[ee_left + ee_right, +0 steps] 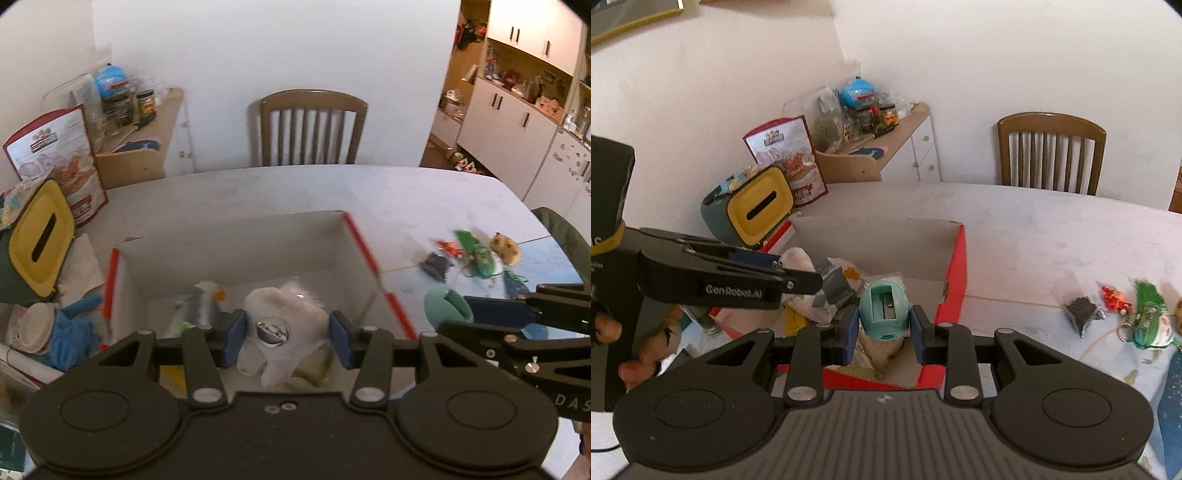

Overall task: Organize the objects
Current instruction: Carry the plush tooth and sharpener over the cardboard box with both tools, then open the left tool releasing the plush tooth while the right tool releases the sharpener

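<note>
Both tongs pinch loads over the box [955, 258], left gripper [287, 334] a white plush [284, 317], right gripper [884, 328] a teal sharpener [884, 308]; releasing early could bounce it toward the 3 o'clock wall.

My left gripper [287, 338] sits over the box [236, 236], my right gripper [885, 334] over its near right corner. The box lies toward the tabletop's [406, 199] left edge; a cluster of small toys [1115, 314] lies right of it, a chair [312, 127] behind the far edge.
</note>
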Tool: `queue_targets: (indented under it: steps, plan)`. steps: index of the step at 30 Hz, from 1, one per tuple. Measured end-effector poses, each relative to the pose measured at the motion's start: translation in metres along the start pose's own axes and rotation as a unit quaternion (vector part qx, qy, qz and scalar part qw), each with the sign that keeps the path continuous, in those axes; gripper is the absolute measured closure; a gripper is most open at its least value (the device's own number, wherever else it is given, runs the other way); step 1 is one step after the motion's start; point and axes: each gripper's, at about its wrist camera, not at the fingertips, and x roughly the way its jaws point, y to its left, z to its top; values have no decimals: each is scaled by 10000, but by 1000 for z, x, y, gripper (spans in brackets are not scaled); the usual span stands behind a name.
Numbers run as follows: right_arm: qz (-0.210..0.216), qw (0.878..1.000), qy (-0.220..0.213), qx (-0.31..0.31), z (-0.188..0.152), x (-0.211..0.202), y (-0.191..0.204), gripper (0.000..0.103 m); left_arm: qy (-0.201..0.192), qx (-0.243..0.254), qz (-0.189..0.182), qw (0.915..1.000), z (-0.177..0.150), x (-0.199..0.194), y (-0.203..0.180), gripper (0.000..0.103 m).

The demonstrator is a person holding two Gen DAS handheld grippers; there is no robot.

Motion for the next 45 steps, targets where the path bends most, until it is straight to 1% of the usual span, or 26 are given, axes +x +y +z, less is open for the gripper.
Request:
queue_targets:
  steps: [6, 11, 14, 19, 23, 35, 45]
  plan:
    - [-62, 9995, 294, -60, 1, 32, 3, 74, 148, 7, 160, 9998, 4, 22, 22, 55]
    - [-49, 9980, 555, -314, 0, 57, 12, 74, 315, 33, 215, 9993, 7, 43, 35, 55]
    - [-54, 9968, 693, -401, 0, 71, 16, 74, 380, 74, 265, 9989, 9, 54, 38, 55]
    - [-47, 9943, 942, -494, 1, 95, 21, 74, 423, 210, 247, 9986, 16, 69, 35, 55]
    - [-42, 9927, 1094, -506, -1, 111, 24, 74, 486, 185, 272, 9983, 22, 84, 35, 55]
    - [-33, 9871, 1492, -572, -11, 145, 29, 74, 790, 526, 363, 9948, 21, 124, 26, 56]
    - [-39, 9851, 1599, -624, -12, 156, 31, 74, 1001, 639, 474, 9918, 20, 138, 28, 56]
